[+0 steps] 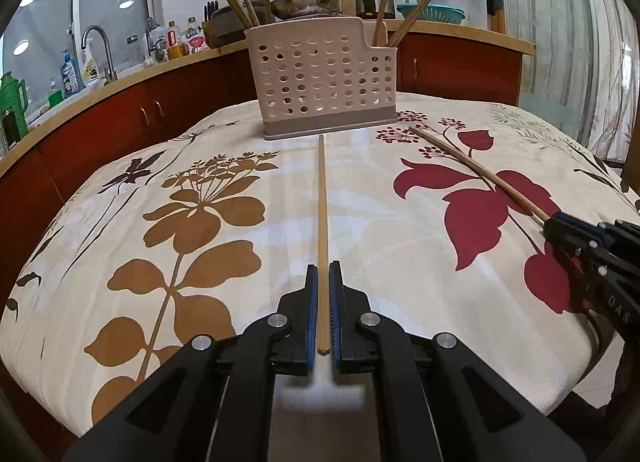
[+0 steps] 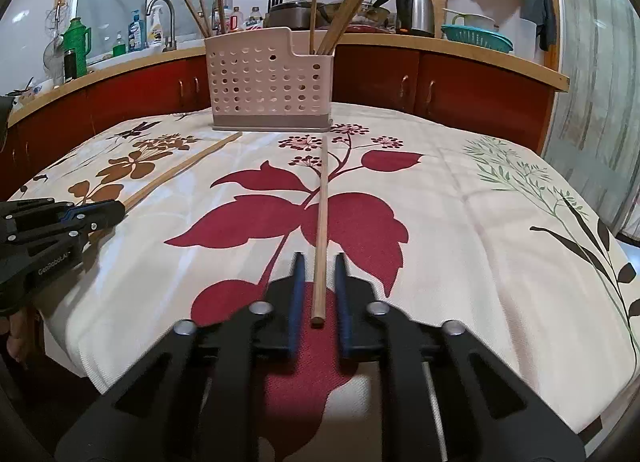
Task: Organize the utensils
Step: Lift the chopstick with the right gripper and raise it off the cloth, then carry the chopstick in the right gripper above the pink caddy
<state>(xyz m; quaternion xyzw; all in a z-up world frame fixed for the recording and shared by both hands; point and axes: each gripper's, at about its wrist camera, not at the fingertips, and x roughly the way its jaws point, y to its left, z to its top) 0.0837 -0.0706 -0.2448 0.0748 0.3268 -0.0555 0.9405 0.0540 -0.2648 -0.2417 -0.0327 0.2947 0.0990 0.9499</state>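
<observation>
Left wrist view: left gripper (image 1: 323, 282) is clamped on a chopstick (image 1: 322, 222) whose long axis points straight away toward the far holder (image 1: 320, 82); right gripper (image 2: 319, 274) likewise grips its chopstick (image 2: 322, 222).

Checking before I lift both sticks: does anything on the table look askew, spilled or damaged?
Nothing stands out. The perforated beige plastic utensil holder stands upright on the floral tablecloth. The left gripper and right gripper each clamp one wooden chopstick, tips toward the holder. No spill or damage shows.
</observation>
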